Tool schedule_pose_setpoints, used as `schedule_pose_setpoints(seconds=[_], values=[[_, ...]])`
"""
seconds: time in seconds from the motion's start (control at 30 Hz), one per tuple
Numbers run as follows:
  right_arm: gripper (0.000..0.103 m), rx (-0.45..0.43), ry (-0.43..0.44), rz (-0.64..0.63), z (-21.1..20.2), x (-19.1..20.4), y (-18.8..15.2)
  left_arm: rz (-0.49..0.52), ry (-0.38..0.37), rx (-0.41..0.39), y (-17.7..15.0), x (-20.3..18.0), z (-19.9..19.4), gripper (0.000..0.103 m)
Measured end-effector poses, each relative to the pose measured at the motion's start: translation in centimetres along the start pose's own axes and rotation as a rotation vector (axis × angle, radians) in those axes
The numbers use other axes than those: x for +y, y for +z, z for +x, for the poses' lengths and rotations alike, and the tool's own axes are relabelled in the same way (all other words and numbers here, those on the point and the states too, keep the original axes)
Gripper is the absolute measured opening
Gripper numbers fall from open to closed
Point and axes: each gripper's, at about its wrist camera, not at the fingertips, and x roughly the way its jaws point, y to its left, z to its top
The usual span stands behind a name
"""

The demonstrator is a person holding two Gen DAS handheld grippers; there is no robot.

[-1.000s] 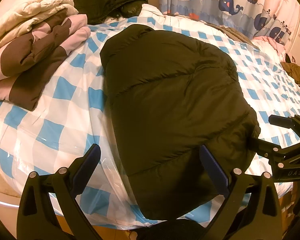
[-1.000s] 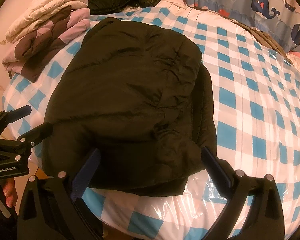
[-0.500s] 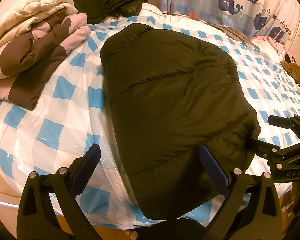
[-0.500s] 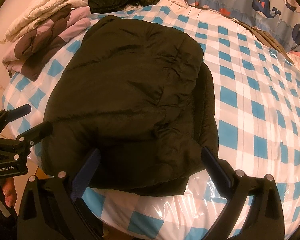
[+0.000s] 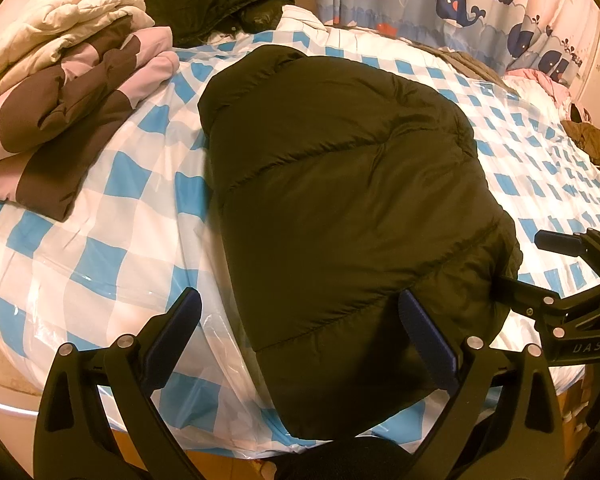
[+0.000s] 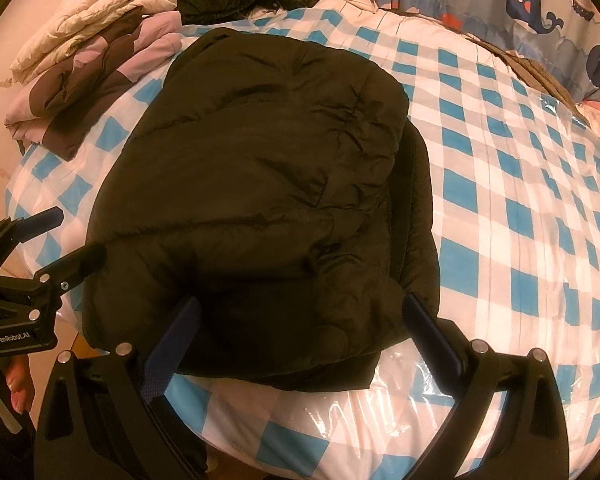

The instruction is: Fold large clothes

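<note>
Nothing has shifted: both hand-held grippers, left [image 5: 300, 320] and right [image 6: 300, 322], hover wide over the half-folded jacket [image 5: 340, 184]; next, grab its six-o'clock hem.

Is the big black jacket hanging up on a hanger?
No, the black puffy jacket lies flat on the blue-and-white checkered bed cover, with both open grippers near its closest edge.
</note>
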Motion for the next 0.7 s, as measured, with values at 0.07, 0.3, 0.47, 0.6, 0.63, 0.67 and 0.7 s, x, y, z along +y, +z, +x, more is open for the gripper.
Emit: schedule_pose_setpoints(seconds=[0.07, 0.3, 0.47, 0.6, 0.63, 0.67, 0.7], values=[[0.097, 0.001, 0.000, -0.001, 0.03, -0.01, -0.01, -0.001, 0.000, 0.001, 0.02, -0.02, 0.01, 0.095], [0.097, 0.005, 0.005, -0.001, 0.28, -0.07, -0.03, 0.001, 0.001, 0.001, 0.03, -0.06, 0.11, 0.095], [0.097, 0.008, 0.007, -0.003, 0.39, -0.21, -0.01, 0.000, 0.000, 0.002, 0.02, -0.07, 0.12, 0.095], [0.097, 0.011, 0.009, -0.003, 0.48, -0.23, -0.04, 0.003, 0.001, 0.001, -0.01, -0.12, 0.11, 0.095], [0.097, 0.011, 0.010, -0.003, 0.50, -0.29, -0.04, 0.003, 0.001, 0.002, -0.03, -0.12, 0.13, 0.095], [0.097, 0.011, 0.010, -0.003, 0.50, -0.28, -0.04, 0.002, 0.001, 0.002, 0.02, -0.11, 0.11, 0.095], [0.097, 0.011, 0.009, -0.004, 0.50, -0.26, -0.06, 0.002, 0.001, 0.002, -0.01, -0.15, 0.14, 0.095]])
